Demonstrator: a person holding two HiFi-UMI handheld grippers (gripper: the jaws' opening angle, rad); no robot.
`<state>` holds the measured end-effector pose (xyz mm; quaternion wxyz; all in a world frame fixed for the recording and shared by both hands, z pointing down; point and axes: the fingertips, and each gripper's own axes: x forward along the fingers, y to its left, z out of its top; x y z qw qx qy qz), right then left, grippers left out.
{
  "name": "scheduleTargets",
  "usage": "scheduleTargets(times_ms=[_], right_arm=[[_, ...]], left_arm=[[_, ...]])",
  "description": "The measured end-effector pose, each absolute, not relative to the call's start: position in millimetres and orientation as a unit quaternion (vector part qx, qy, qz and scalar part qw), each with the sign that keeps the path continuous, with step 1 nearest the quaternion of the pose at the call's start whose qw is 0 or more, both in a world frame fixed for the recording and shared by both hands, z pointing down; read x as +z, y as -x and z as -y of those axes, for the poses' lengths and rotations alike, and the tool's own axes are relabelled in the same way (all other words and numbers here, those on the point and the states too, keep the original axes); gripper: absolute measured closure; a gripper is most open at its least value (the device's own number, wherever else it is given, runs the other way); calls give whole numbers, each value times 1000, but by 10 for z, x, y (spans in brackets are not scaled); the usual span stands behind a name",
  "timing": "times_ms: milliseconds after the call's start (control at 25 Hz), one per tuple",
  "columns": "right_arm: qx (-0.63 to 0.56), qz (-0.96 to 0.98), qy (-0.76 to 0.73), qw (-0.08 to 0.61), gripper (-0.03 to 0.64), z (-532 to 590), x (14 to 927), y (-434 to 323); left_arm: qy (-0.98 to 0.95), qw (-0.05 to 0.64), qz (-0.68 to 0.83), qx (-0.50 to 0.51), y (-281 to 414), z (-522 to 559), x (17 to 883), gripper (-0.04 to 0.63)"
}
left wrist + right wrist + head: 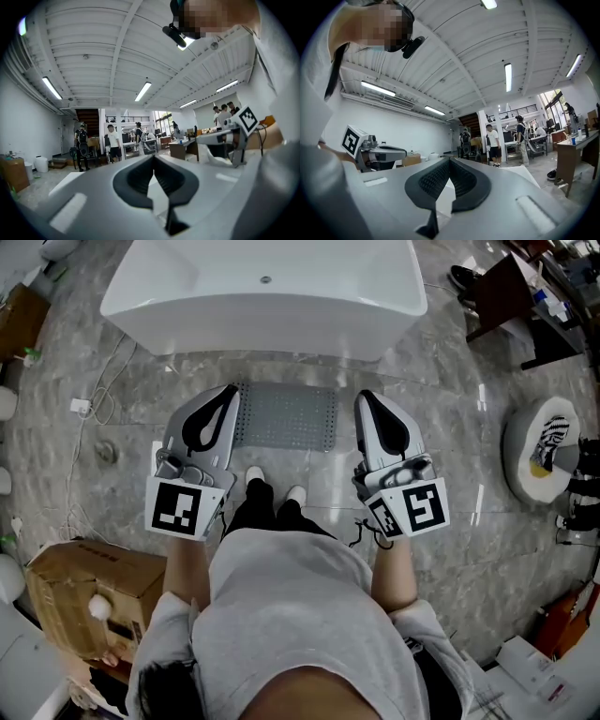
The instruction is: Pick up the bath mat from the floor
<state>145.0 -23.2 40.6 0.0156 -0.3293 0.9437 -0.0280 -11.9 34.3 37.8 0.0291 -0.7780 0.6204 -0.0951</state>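
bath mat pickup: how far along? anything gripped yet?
Done: nothing. The bath mat lies flat on the floor in front of the bathtub. In hand: left gripper and right gripper are shut and empty, one at each end of the mat in the head view, pointing out across the room. Left: lower, open, grip the mat, lift.

**Site: open lab hall with a mock bathroom corner**

I read this as a shared lab or workshop hall, not a home. A white tub and a grey mat sit on a marbled floor that runs on into work space. A cardboard box and a loose cable lie nearby. The gripper views show a ribbed white ceiling with strip lights, a staircase, a railed upper level, desks and several people standing about.
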Motion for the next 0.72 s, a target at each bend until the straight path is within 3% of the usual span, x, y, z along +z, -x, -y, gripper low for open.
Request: scheduleTargets(times_ms=[720], right_arm=[[-22,-929,369,12,617,609,334,-979]], left_arm=[[797,24,-596,-96,761,116,424,594]])
